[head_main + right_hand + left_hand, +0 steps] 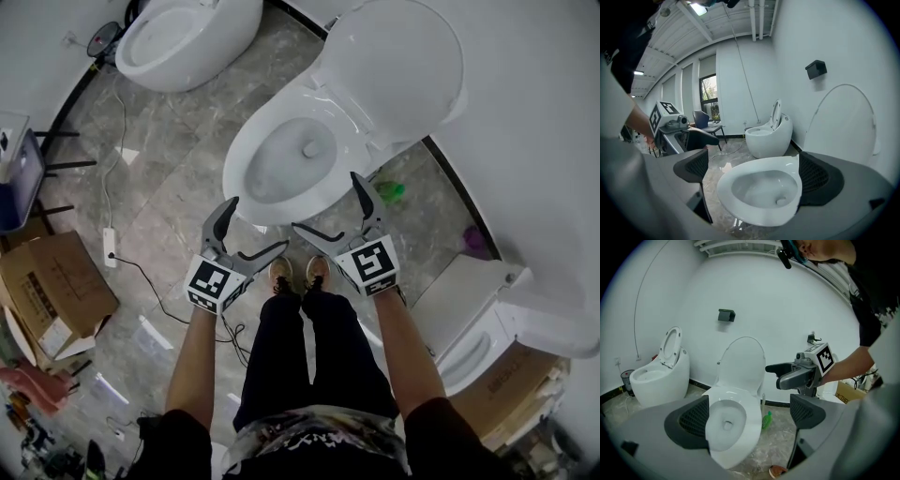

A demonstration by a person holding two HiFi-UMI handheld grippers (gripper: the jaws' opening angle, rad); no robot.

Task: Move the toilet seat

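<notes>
**Head view:** left gripper and right gripper are held out side by side in front of the toilet bowl. Neither touches it. On both, the fingers are spread wide with nothing in them. The toilet seat is raised and leans back toward the wall; I can't separate it from the lid. The person's shoes sit just short of the bowl's front edge. A green bottle is on the floor to the right of the bowl. A second toilet is top left, a cardboard box far left, and a power strip with its cable lies on the marble floor.

**Left gripper view:** fingers released, and the gap is empty. The bowl shows beyond the gap, nearer the left pad, with no contact. The seat stands upright behind the bowl. The right gripper is in the air to the right, above the bowl, also spread. The second toilet is at left with its own seat up. A black box is on the wall above.

**Right gripper view:** fingers released and holding nothing. The bowl fills the gap from beyond, clear of both pads. The raised seat is at right against the wall. The left gripper is at left, apart from the bowl. The second toilet is behind, along with a chair and a window.
</notes>
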